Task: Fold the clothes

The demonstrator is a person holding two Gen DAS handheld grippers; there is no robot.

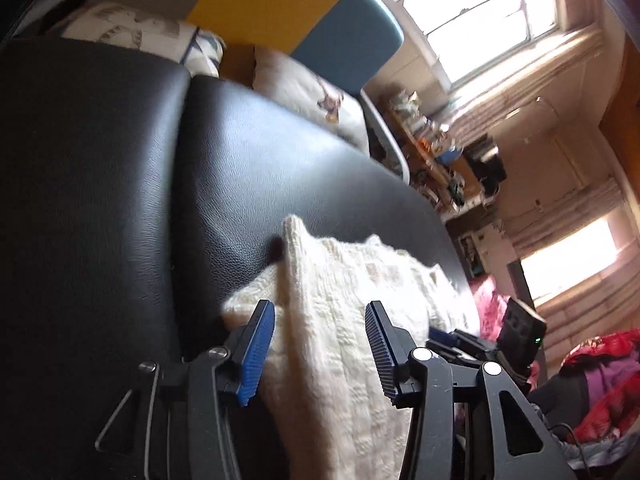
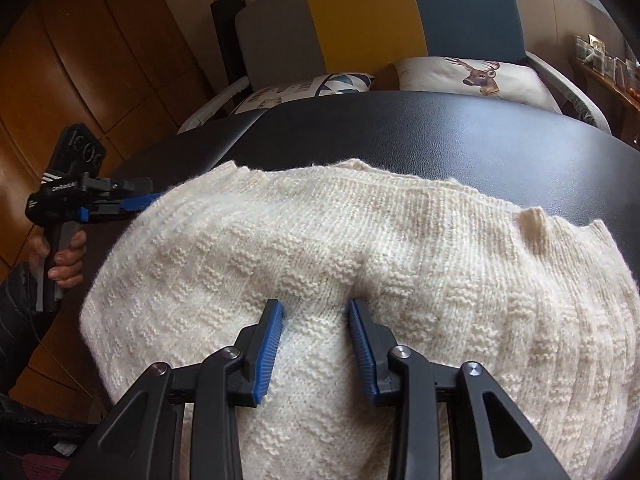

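Now the cream knit sweater (image 2: 360, 260) lies spread on the black surface (image 2: 440, 136). Right hand-held gripper (image 2: 316, 312) presses open-jawed into its knit; left hand-held gripper (image 1: 320, 316) gapes over its edge, perhaps touching it.

Bench top: black padded bench (image 2: 460, 140) bare beyond the sweater's (image 2: 360, 240) far hem, open for a pass across.
Bench left half: in the left wrist view bare leather (image 1: 100, 200) left of the sweater (image 1: 360, 280), seam between the two pads, nothing on it.
Far edge: two pillows (image 2: 480, 76) and a sofa back (image 2: 360, 20) just behind the bench, blocks reach past it.
Left side: left gripper (image 2: 150, 200) at the sweater's left edge, hand (image 2: 66, 258) on its grip, wood cabinet (image 2: 80, 80) behind.
Right side: cluttered shelf (image 1: 436, 152) beyond the bench end, red clothes (image 1: 600, 380) lower down.
Near right: right gripper (image 1: 452, 338) close beside the left one, tight gap.
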